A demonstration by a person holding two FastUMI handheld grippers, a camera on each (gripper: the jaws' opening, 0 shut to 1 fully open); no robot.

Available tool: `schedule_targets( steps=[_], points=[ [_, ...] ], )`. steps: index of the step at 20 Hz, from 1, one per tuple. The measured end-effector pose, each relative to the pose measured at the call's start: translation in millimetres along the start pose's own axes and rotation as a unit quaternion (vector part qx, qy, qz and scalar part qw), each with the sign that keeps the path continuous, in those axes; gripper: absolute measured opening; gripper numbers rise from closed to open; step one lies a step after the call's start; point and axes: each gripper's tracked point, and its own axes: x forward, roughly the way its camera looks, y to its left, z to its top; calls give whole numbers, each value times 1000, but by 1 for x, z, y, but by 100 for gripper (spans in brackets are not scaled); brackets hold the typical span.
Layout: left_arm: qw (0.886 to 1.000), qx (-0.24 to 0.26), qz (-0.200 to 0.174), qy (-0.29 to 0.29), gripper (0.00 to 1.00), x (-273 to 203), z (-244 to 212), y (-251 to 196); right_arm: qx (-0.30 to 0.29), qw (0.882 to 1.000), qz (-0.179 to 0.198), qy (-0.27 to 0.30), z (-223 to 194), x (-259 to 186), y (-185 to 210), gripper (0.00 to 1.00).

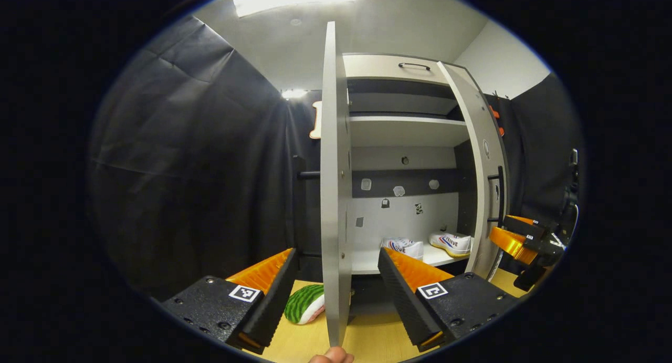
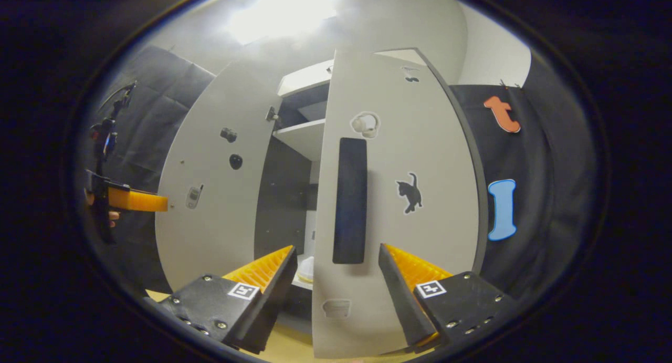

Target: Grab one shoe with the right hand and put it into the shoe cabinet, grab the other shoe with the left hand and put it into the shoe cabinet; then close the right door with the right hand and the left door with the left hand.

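In the left gripper view, the left gripper (image 1: 336, 294) stands with its jaws spread wide, one finger on each side of the left door (image 1: 335, 195), which is seen edge-on between them; neither finger presses on it. A fingertip (image 1: 331, 356) of the holding hand shows at the bottom edge. Past the door, the shoe cabinet (image 1: 409, 163) stands open, and two white shoes (image 1: 428, 245) rest side by side on its lowest shelf. A watermelon-patterned object (image 1: 304, 304) lies on the wooden floor (image 1: 367, 336) just left of the door's foot. At far right the right gripper (image 1: 517, 242) hovers by the right door (image 1: 480, 168).

In the right gripper view, the right gripper (image 2: 336, 289) is likewise released, fingers apart around the right door's (image 2: 399, 205) near edge, where a dark handle (image 2: 350, 200) and a cat sticker (image 2: 410, 193) sit. Whether a finger touches the panel is hard to judge. The left door (image 2: 210, 184) stands ajar beyond, with the left gripper (image 2: 131, 200) at its outer side.
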Motion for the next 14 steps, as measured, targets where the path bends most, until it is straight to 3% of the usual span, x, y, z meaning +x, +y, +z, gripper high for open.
schedule_targets(
  steps=[10,14],
  points=[
    [1000,6,24,-2,94,9,-6,12,1,998,-46,-33,-10,-17,-26,91],
    [999,4,34,-17,93,6,0,16,0,999,-35,-25,-22,-14,-24,93]
  ],
)
